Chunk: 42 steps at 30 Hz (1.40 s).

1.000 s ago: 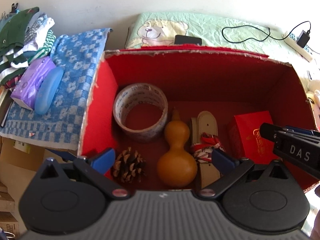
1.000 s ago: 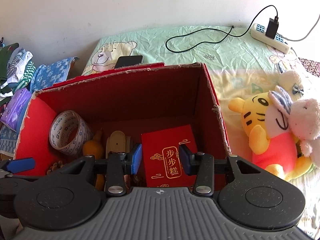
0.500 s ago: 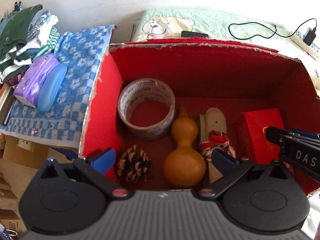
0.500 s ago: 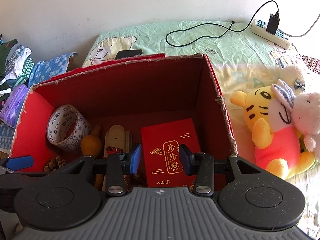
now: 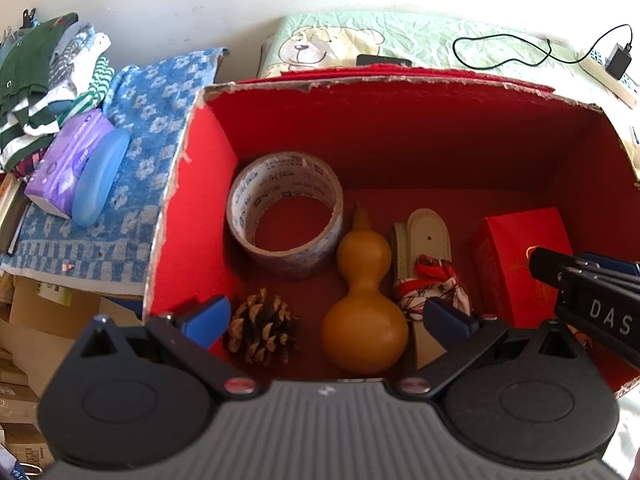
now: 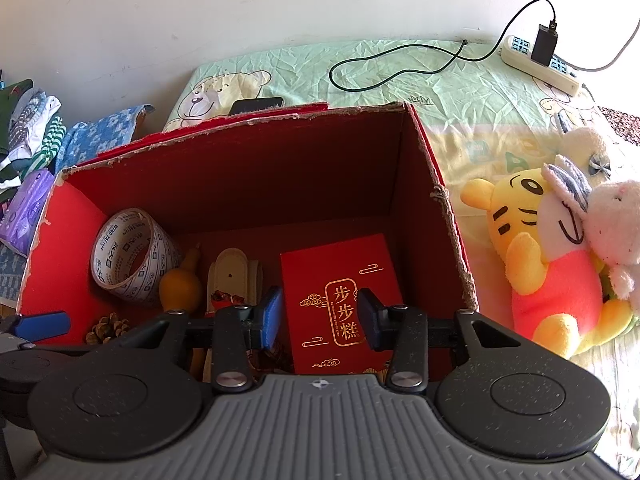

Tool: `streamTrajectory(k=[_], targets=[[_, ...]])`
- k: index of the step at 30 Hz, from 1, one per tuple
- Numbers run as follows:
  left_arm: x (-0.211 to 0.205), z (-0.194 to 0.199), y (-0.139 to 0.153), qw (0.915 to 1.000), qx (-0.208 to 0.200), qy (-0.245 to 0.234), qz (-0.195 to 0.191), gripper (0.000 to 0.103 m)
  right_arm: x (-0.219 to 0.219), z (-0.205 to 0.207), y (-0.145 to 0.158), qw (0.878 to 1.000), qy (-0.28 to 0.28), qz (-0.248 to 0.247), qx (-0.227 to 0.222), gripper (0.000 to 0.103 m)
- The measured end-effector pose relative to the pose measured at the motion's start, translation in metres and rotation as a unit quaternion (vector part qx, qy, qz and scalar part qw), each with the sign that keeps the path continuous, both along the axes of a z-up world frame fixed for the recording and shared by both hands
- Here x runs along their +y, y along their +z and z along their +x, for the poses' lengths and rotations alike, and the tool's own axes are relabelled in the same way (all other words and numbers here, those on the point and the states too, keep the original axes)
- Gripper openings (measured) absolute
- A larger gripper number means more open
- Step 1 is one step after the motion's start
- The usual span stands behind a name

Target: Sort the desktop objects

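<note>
A red cardboard box [image 5: 192,208] [image 6: 448,216] holds a tape roll [image 5: 286,216] [image 6: 128,256], a tan gourd [image 5: 364,312] [image 6: 180,288], a pine cone [image 5: 262,330] [image 6: 106,326], a beige sandal with a red patterned strap [image 5: 430,276] [image 6: 232,276] and a red gift box with gold lettering [image 5: 516,248] [image 6: 340,300]. My left gripper [image 5: 328,318] is open and empty above the near edge, over the pine cone and gourd. My right gripper [image 6: 318,318] is open and empty above the red gift box. It shows at the right of the left wrist view [image 5: 592,300].
A blue checked towel [image 5: 132,168] left of the box bears a purple tissue pack [image 5: 66,164], a blue case [image 5: 100,176] and folded clothes [image 5: 44,80]. Right of the box lie plush toys [image 6: 560,248]. Behind are a phone [image 6: 256,105], cable and power strip [image 6: 540,64].
Both grippers have moved closer to the box, and the left one shifted left. Both stay open and empty. The objects in the box have not moved.
</note>
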<state>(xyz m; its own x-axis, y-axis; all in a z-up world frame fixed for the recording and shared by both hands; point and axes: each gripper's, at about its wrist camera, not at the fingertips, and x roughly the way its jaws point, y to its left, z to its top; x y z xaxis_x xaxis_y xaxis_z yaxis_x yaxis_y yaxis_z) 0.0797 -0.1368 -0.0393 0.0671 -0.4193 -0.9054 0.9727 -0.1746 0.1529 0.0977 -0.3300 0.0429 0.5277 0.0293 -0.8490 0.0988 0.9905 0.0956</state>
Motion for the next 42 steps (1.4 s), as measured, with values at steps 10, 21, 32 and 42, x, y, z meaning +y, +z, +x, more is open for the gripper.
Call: streamTrajectory(k=[10, 21, 32, 42], targets=[[-0.0039, -0.0013, -0.0007, 0.9999, -0.002, 0.0, 0.011, 0.103, 0.0011, 0.0016, 0.0012, 1.0, 0.0, -0.004, -0.004, 0.044], [-0.0054, 0.0013, 0.0009, 0.9998, 0.002, 0.003, 0.019, 0.103, 0.0008, 0.0002, 0.0047, 1.0, 0.001, -0.009, -0.009, 0.048], [-0.0006, -0.0026, -0.0015, 0.9994, -0.009, -0.001, 0.032, 0.103, 0.0042, -0.0034, 0.0056, 1.0, 0.013, -0.014, -0.005, 0.049], [-0.0043, -0.0065, -0.0057, 0.9979, -0.011, -0.005, 0.064, 0.103, 0.004, -0.0006, 0.0051, 1.0, 0.014, 0.001, 0.016, 0.055]])
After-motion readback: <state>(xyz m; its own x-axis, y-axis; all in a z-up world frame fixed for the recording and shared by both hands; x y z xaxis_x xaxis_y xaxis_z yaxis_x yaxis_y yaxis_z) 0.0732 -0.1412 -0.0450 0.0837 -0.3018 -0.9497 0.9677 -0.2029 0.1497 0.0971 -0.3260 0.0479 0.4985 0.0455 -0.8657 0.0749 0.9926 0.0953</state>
